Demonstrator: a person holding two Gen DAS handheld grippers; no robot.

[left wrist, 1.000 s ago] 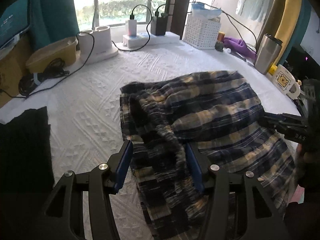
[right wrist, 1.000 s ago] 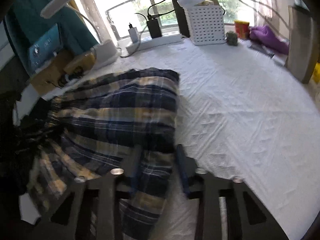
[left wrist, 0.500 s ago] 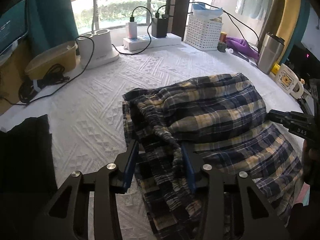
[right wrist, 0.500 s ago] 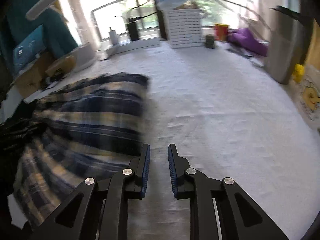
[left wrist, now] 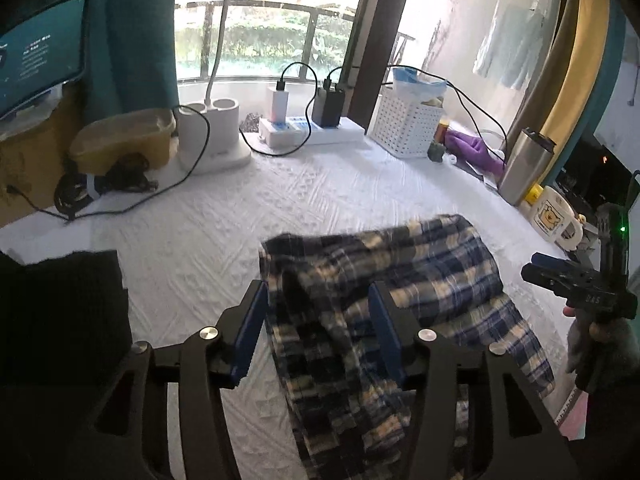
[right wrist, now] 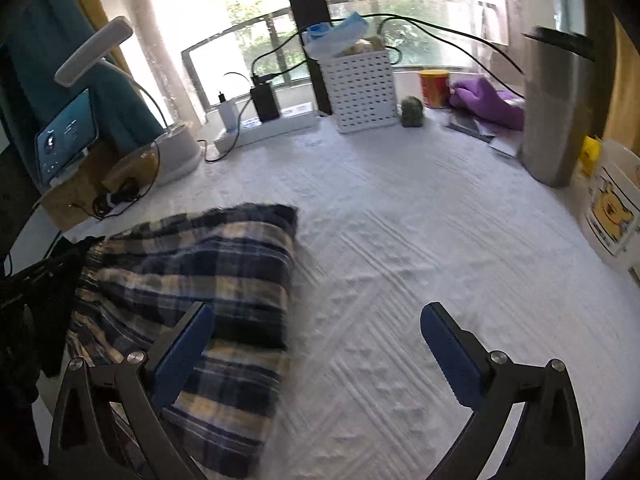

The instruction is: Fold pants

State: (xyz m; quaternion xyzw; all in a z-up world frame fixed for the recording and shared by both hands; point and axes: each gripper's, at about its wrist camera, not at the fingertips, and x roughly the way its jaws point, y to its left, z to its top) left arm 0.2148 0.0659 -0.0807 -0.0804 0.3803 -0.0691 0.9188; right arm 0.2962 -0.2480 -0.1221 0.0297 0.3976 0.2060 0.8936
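Plaid pants [left wrist: 400, 300], bunched, on white textured tabletop [left wrist: 240, 208]. Left gripper [left wrist: 320, 328]: fingers [left wrist: 250, 328] parted, straddling raised waistband fold, fabric between the blue pads, grip on cloth not clear. Right gripper [right wrist: 316, 356]: fingers [right wrist: 448, 348] spread wide, holding nothing; left finger over right edge of pants [right wrist: 192, 276], right finger over bare tabletop [right wrist: 420, 220]. White basket [right wrist: 360, 92] at far edge.

right tool [right wrist: 316, 344] spread wide off pants [right wrist: 208, 280], left tool [left wrist: 316, 332] widened
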